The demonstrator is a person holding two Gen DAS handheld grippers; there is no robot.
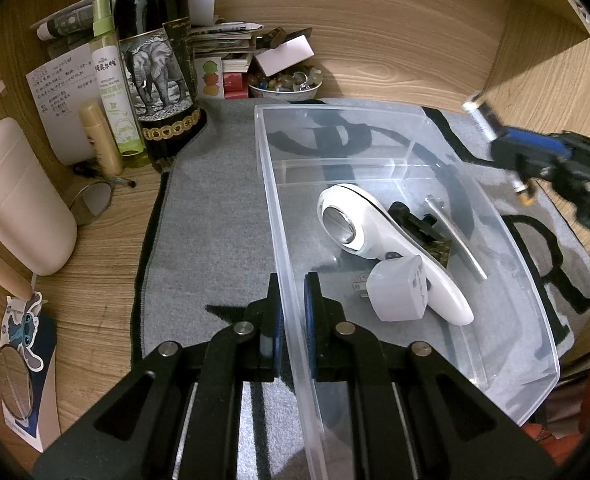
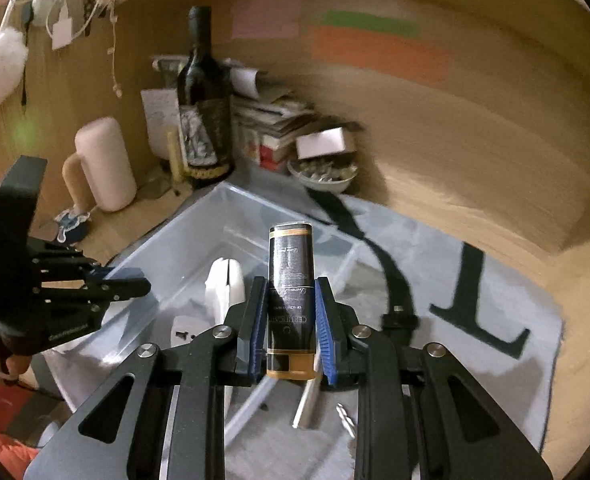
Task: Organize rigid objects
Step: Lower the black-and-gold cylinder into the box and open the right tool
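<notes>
Our left jaws are clamped on the near-left wall of the clear plastic storage bin [image 1: 515, 248], one pad outside and one inside, steadying it; that is the left gripper [image 1: 293, 312]. The right gripper [image 2: 291, 320] has its jaws closed on a small black-and-gold cylindrical tube [image 2: 291, 292], held upright in the air above the bin, well clear of its floor.

The bin sits on a grey felt mat [image 1: 207, 220] with black lettering, spread over the wooden worktop [image 1: 107, 280] and reaching towards its back edge. Inside the bin already lie a white handheld device with a round silver lens-like window [image 1: 375, 236], a white plug adapter [image 1: 401, 292] touching its handle, a thin silver metal rod [image 1: 455, 236] and a dark black piece [image 1: 415, 220] partly hidden beneath the white device. A clear divider crosses the bin; the compartment towards the back edge looks bare.

We judge the task well underway: several rigid items are in, and the tube is next. Lowering and releasing it remains. At the worktop's back-left corner stand a dark wine bottle with an elephant label [image 1: 155, 76], a green spray bottle [image 1: 113, 84] and a pale pink mug [image 1: 19, 196]; whether these belong to the task we cannot tell.
</notes>
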